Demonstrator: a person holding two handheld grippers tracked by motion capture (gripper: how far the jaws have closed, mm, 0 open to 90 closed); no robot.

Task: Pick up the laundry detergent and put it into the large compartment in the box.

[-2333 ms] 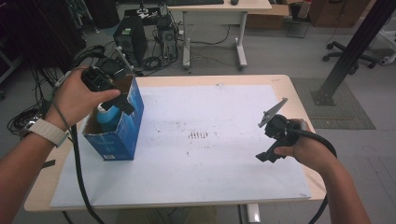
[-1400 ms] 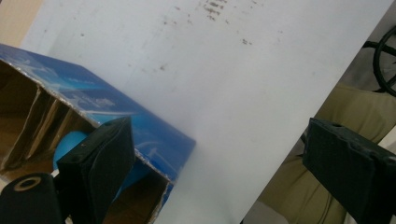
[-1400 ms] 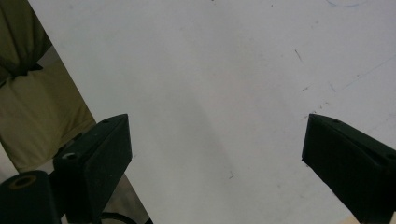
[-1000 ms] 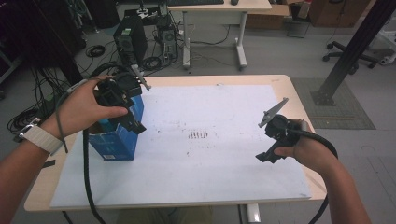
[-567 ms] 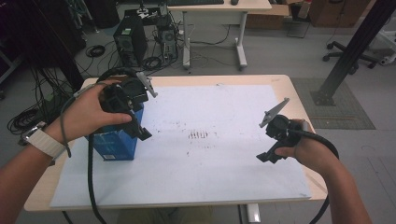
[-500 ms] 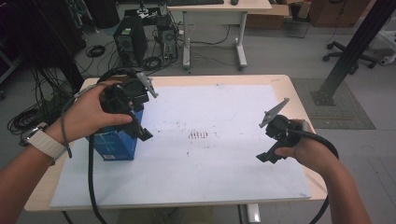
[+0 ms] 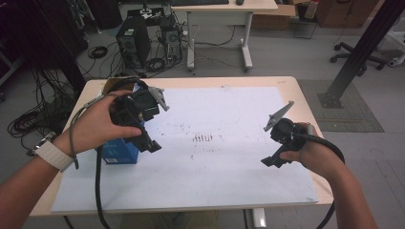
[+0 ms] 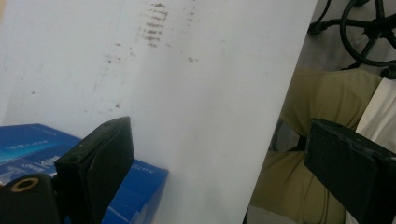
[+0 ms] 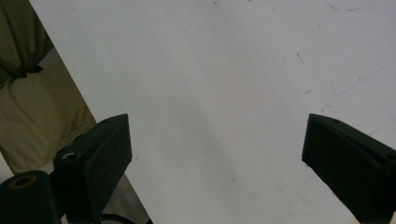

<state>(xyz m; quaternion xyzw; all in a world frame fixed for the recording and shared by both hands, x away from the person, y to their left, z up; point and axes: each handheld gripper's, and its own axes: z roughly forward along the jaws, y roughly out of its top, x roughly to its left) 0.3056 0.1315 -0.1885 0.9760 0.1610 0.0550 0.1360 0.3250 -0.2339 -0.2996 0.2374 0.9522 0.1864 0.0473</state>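
A blue cardboard box (image 7: pixel 116 153) stands at the left of the white sheet (image 7: pixel 229 186), partly hidden under the person's left hand. Its top also shows at the lower left of the left gripper view as the blue box (image 8: pixel 32 144). My left gripper (image 7: pixel 144 137) hovers just right of the box, above the sheet. Its jaws stand wide apart with nothing between them, as the left gripper (image 8: pixel 219 140) shows. My right gripper (image 7: pixel 276 156) hangs over the right part of the sheet. The right gripper (image 9: pixel 215 130) is also open and empty.
Dark smudges (image 7: pixel 203 138) mark the middle of the sheet. The wooden table edge (image 7: pixel 305 102) runs close to the right hand. Beyond the table are a computer tower (image 7: pixel 133 43), floor cables, a second desk (image 7: pixel 224 9) and a black post (image 7: pixel 356 52).
My left gripper has come up off the top of the blue box and swung to the right, over the sheet beside it. The right gripper has stayed where it was.
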